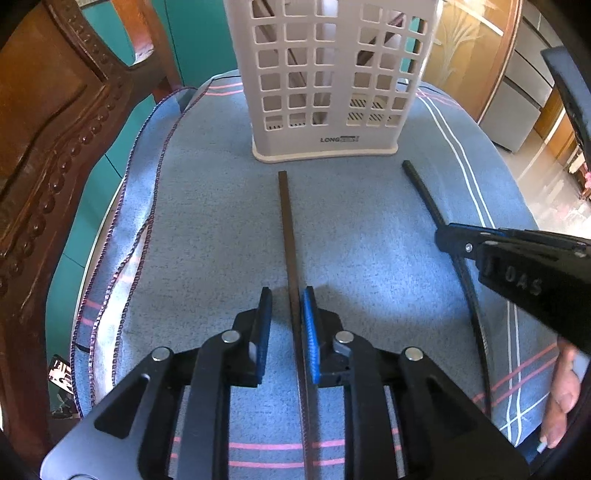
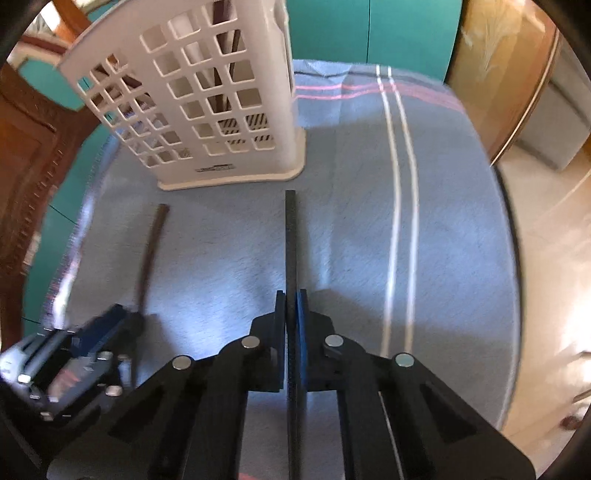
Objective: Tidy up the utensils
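A blue striped cloth (image 1: 221,229) covers the tabletop, teal wall (image 2: 369,29) behind. The left gripper (image 1: 286,328) stands slightly open around a brown chopstick (image 1: 286,221). The right gripper (image 2: 291,317) clamps a black chopstick (image 2: 290,236).

The basket (image 1: 325,74) top is cut off; the left tool (image 2: 92,343) is blurred.

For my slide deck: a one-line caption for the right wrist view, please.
Right gripper shut on a black chopstick lying on the blue cloth, white lattice utensil holder ahead.
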A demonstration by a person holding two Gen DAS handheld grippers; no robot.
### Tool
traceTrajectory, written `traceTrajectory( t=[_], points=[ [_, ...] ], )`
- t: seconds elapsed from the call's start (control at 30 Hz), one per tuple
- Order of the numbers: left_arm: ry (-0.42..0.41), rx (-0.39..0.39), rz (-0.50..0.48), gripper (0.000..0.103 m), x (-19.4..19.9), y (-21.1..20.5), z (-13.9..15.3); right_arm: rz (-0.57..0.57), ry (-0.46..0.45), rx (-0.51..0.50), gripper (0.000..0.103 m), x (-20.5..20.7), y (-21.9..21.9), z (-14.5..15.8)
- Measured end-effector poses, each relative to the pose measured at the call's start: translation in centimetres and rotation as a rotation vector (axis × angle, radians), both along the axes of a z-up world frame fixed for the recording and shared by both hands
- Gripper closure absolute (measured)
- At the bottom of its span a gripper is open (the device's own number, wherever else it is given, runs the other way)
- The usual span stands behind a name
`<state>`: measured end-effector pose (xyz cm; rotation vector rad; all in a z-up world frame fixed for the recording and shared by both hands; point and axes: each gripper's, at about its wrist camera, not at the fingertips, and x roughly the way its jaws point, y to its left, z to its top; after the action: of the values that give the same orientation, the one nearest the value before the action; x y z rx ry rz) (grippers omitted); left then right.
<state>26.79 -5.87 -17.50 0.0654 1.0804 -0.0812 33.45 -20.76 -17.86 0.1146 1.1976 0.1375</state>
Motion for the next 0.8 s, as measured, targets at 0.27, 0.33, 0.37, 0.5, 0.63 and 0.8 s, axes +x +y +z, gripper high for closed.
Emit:
traceTrajectory(
  t=[0.27, 0.33, 0.37, 0.5, 0.63, 0.8],
  points=[
    [0.008, -0.018, -0.020, 0.085, -0.8, -0.1, 0.0, -0.047, 0.005, 0.018, 0.095, -0.4, -1.3, 0.8],
    [0.009, -0.018, -0.006, 0.080, -0.6, 0.1, 0.1, -0.055, 0.001, -0.005, 0.085, -0.3, -1.4, 0.6],
    [0.009, -0.019, 0.002, 0.078, -0.5, 0.3, 0.1, -0.054, -0.003, -0.007, 0.082, -0.3, -1.4, 0.6],
    [-0.002, -0.003, 0.022, 0.069, -0.1, 0.6, -0.1, -0.031, -0.050, -0.031, 0.069, -0.7, -0.6, 1.3],
    [-0.012, 0.007, 0.019, 0.069, -0.2, 0.6, 0.0, 0.006, -0.076, -0.093, 0.069, -1.0, 0.8, 1.0],
    [-0.022, 0.014, 0.037, 0.057, -0.1, 1.1, -0.1, 0.034, -0.101, -0.173, 0.069, -0.9, 2.7, 0.1]
  ],
)
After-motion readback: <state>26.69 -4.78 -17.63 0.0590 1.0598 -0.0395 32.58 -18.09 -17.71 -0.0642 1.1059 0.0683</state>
